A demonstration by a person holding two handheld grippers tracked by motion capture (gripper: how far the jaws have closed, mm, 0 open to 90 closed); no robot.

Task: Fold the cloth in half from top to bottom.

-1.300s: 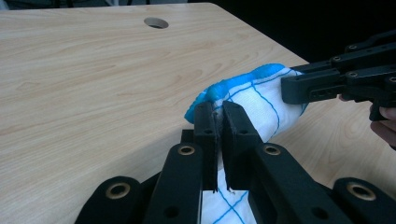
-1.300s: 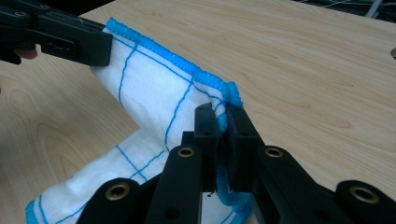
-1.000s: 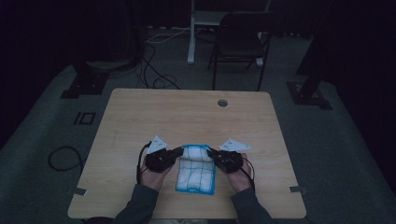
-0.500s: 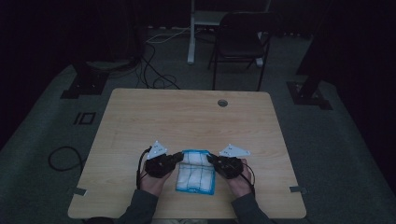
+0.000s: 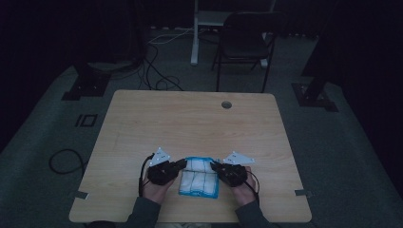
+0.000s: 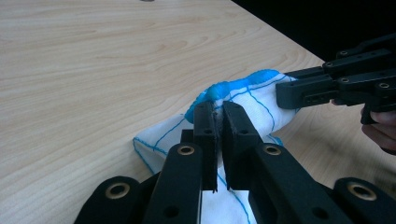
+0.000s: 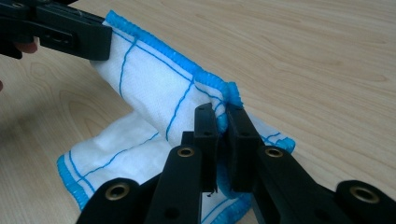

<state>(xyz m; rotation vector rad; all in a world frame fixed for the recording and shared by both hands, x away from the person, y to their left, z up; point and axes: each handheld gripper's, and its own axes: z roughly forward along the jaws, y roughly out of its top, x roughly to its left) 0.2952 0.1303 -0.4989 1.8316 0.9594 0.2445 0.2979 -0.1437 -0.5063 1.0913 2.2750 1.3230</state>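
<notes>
A white cloth with blue stitched edging and thin blue grid lines (image 5: 198, 176) lies near the person's edge of the wooden table (image 5: 190, 118), between the two hand-held grippers. The left gripper (image 5: 181, 164) has its jaws pressed together on a far corner of the cloth; in the left gripper view the fabric is pinched in the narrow slit between the jaws, and the blue hem (image 6: 224, 87) bunches up just beyond them. The right gripper (image 5: 213, 166) is likewise clamped on the opposite far corner, with the hem gripped between its jaws in the right gripper view. The pinched far edge is raised off the table and stretched between the two grippers, while the rest of the cloth rests folded on the tabletop below. A hand (image 5: 155, 189) holds each gripper from the near side.
</notes>
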